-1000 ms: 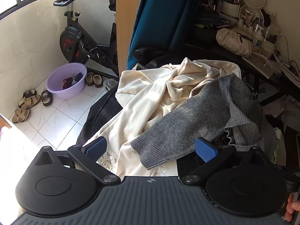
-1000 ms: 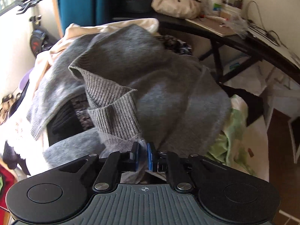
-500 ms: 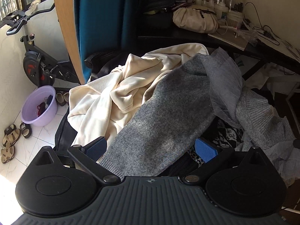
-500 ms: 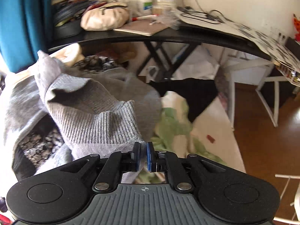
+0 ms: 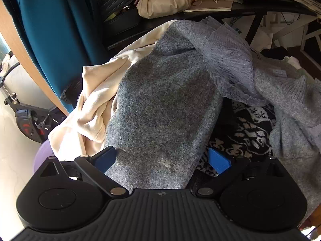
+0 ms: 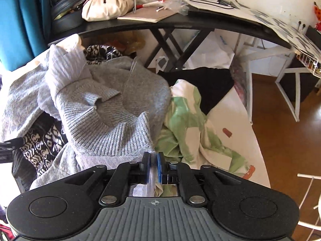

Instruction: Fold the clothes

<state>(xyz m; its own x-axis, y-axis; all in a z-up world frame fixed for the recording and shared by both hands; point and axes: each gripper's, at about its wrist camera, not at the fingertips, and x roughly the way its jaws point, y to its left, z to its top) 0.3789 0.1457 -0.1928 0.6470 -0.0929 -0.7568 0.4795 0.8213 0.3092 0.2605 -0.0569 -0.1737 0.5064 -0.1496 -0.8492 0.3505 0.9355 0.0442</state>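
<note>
A grey knit sweater (image 5: 164,108) lies on top of a heap of clothes; one of its sleeves runs between the open fingers of my left gripper (image 5: 162,158), which does not grip it. The sweater's ribbed body (image 6: 112,120) shows in the right wrist view. My right gripper (image 6: 153,162) is shut on the sweater's thin grey mesh edge (image 6: 112,160). A cream garment (image 5: 94,104) and a black-and-white patterned knit (image 5: 246,128) lie under the sweater.
A black desk (image 6: 180,23) with a beige bag (image 6: 108,4) and clutter stands behind the heap. A teal curtain (image 5: 54,30) hangs at left. A green-and-white sheet (image 6: 186,120) and a black garment (image 6: 202,82) lie right of the sweater. White chairs (image 6: 289,92) stand on the wooden floor.
Both grippers have swung to the right. The right gripper has kept its hold and pulled the sweater's edge with it. The sleeve now lies between the left gripper's open fingers.
</note>
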